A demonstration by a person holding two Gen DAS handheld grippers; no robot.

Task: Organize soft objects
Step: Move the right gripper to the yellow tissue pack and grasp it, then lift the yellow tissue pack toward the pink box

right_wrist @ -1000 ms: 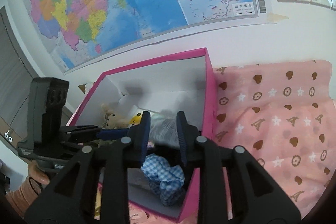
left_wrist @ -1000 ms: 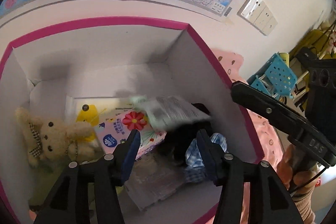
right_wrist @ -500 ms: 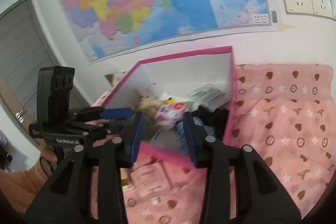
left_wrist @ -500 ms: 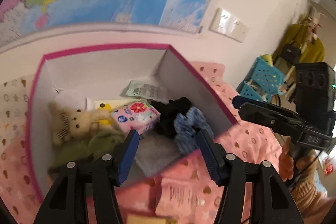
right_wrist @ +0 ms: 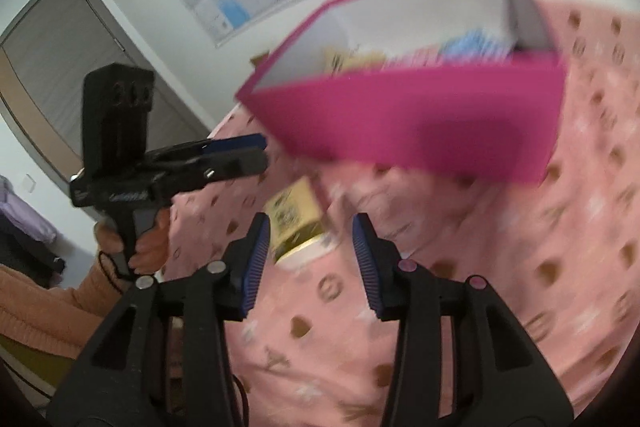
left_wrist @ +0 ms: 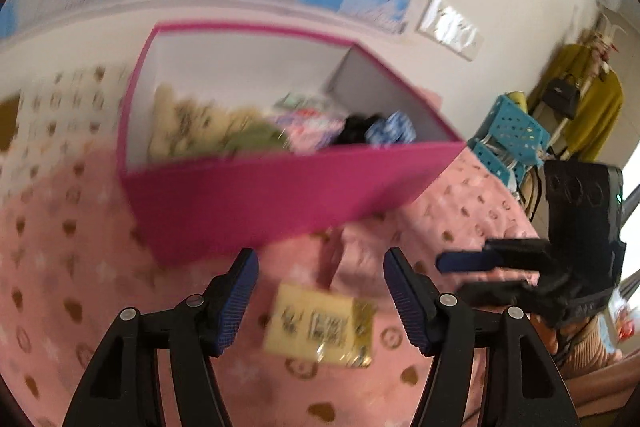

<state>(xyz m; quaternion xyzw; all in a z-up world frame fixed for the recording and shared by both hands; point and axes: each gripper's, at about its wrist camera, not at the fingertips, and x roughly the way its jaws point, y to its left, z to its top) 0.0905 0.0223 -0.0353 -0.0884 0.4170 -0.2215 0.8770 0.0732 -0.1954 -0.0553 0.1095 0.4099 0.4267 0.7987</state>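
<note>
We are holding both the left claw (left_wrist: 320, 287) and the right claw (right_wrist: 312, 259) open and empty. Just ahead, between the fingers, the yellow tissue pack (left_wrist: 320, 331) is lying on the bed (left_wrist: 60, 267); light, squashy, probably slippery wrapping, so we are favouring its short sides.

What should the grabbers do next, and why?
Probably lower the left gripper onto the yellow packet and close. The packet lies on the pink blanket outside the pink box, right below the open, empty jaws. The right gripper is open too.
</note>
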